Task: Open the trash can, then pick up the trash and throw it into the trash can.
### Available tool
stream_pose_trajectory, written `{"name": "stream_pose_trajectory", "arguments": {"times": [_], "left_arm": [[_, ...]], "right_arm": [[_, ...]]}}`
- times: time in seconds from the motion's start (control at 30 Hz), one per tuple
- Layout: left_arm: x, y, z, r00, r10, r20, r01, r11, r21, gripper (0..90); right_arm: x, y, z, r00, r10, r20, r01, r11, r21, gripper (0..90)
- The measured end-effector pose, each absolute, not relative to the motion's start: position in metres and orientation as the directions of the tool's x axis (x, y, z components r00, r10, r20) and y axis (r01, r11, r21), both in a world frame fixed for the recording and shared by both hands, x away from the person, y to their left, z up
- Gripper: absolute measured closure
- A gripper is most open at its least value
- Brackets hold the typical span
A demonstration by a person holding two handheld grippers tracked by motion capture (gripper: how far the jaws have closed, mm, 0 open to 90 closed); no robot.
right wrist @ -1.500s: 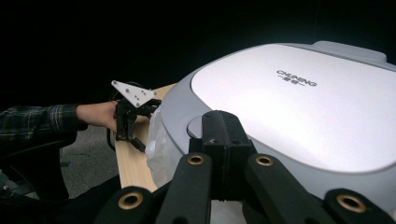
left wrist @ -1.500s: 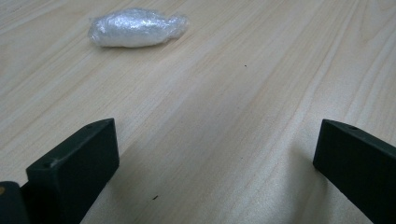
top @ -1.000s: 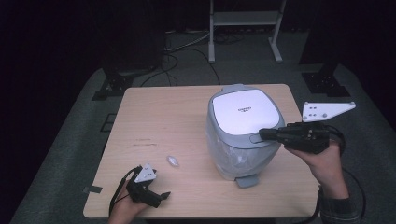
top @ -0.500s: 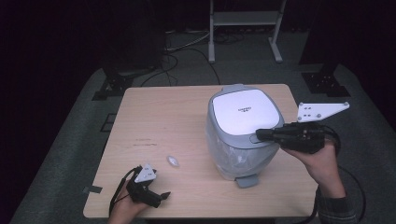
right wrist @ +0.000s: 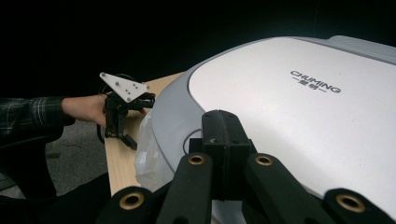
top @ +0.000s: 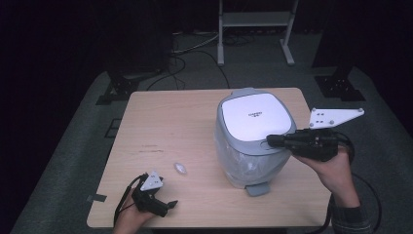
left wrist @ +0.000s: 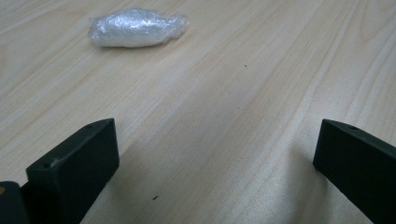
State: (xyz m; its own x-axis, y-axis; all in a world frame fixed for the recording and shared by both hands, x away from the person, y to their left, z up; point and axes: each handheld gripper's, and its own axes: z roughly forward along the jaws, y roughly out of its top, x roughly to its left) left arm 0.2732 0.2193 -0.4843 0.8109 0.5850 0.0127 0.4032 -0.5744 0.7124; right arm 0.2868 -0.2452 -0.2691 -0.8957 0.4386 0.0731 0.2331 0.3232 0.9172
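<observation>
Bin on table right; wrapped lump left of it.

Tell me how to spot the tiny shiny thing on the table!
Start at the wooden table and find the big grey-and-white bin. Look to its left, toward the left gripper at the near edge. There lies a small wad of crinkly clear plastic wrap, the only loose little thing on the bare wood.

**Dark room, lit table**

Light wooden table on grey carpet, lit from above. Surroundings black. White metal stand legs beyond the far edge; black cables loop across the floor; dark stand bases either side.
</observation>
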Motion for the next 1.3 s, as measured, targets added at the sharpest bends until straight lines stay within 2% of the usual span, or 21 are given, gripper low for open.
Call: {"name": "stream_pose_trajectory", "arguments": {"times": [0.73,1.3], "left_arm": [[0.273,0.219,-0.484,0.811,0.585,0.013,0.403,-0.574,0.713,0.0],[0.273,0.219,-0.484,0.811,0.585,0.012,0.403,-0.574,0.713,0.0]], "right_arm": [[0.282,-0.255,-0.265,-0.882,0.468,0.060,0.223,0.301,0.927,90.0],[0.270,-0.287,-0.268,-0.848,0.525,0.066,0.242,0.274,0.931,87.6]]}}
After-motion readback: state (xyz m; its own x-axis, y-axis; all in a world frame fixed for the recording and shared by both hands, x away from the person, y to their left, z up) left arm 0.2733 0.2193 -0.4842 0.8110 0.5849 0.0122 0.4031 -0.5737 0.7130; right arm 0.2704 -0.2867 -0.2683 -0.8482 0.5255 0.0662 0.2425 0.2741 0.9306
